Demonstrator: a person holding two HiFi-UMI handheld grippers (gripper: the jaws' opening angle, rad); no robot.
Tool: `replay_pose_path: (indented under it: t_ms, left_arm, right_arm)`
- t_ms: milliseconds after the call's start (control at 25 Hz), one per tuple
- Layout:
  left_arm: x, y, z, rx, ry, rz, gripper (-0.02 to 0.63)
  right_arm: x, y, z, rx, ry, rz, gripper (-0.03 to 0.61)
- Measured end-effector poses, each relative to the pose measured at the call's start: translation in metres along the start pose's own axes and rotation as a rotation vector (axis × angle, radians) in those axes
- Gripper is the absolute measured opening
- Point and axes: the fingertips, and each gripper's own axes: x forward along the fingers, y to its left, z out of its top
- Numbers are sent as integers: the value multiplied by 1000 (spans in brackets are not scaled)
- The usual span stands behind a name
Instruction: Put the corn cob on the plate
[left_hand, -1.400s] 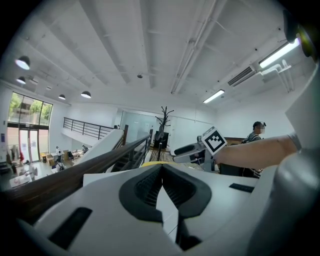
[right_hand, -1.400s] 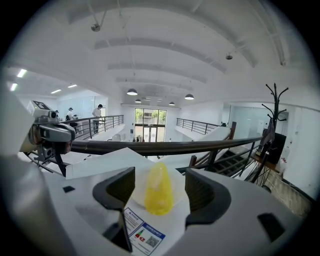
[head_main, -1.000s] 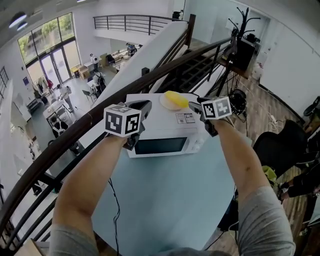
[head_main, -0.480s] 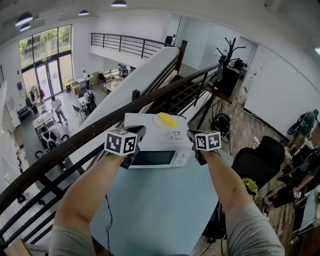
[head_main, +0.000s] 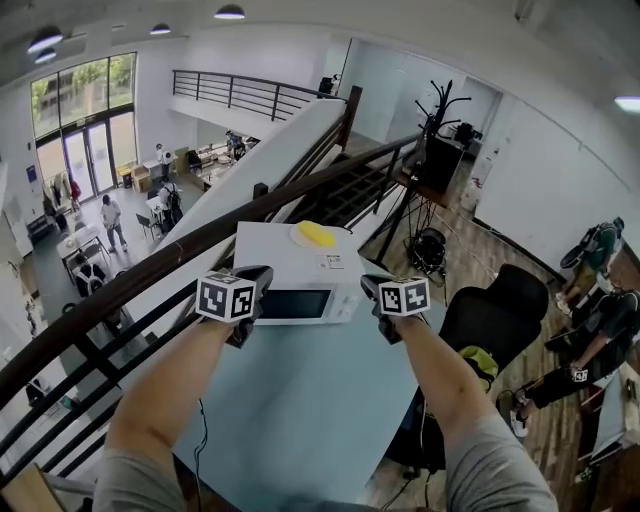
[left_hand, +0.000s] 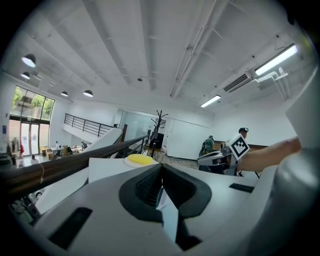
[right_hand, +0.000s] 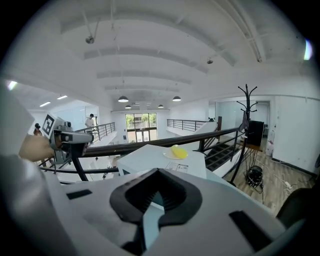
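A yellow corn cob (head_main: 318, 234) lies on a white plate (head_main: 300, 238) on top of a white microwave (head_main: 270, 262); nothing touches it. Both grippers hover over the table in front of the microwave, short of it. My left gripper (head_main: 260, 275) is shut and empty, level with the microwave's left front corner. The right gripper (head_main: 370, 287) is also shut and empty, off its right front corner. In the left gripper view the corn cob (left_hand: 140, 159) shows beyond the closed jaws. The right gripper view has the corn cob (right_hand: 179, 151) and plate (right_hand: 168, 156) ahead, well past the jaws.
The microwave stands at the far end of a light blue table (head_main: 300, 410), with a black cable (head_main: 198, 450) along the left side. A dark railing (head_main: 140, 280) runs behind it over a drop. A black chair (head_main: 495, 310) and seated people (head_main: 590, 330) are at the right.
Both grippers have drawn back from the microwave toward me. The right gripper, earlier beside the corn cob on the plate, now hangs clear of it, and the corn cob has stayed on the plate.
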Motion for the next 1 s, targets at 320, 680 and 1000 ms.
replay_pose_path:
  t_ms: [320, 680, 1000]
  left_arm:
    - [-64, -72, -34, -110, -42, 39, 18]
    - [-134, -146, -80, -83, -6, 107, 18]
    - [-187, -223, -100, -74, -47, 135, 18]
  right_arm:
    - [-68, 42, -30, -15, -19, 127, 17]
    - [-153, 52, -88, 0, -45, 152, 17]
    - [-241, 70, -99, -18, -108, 177, 17]
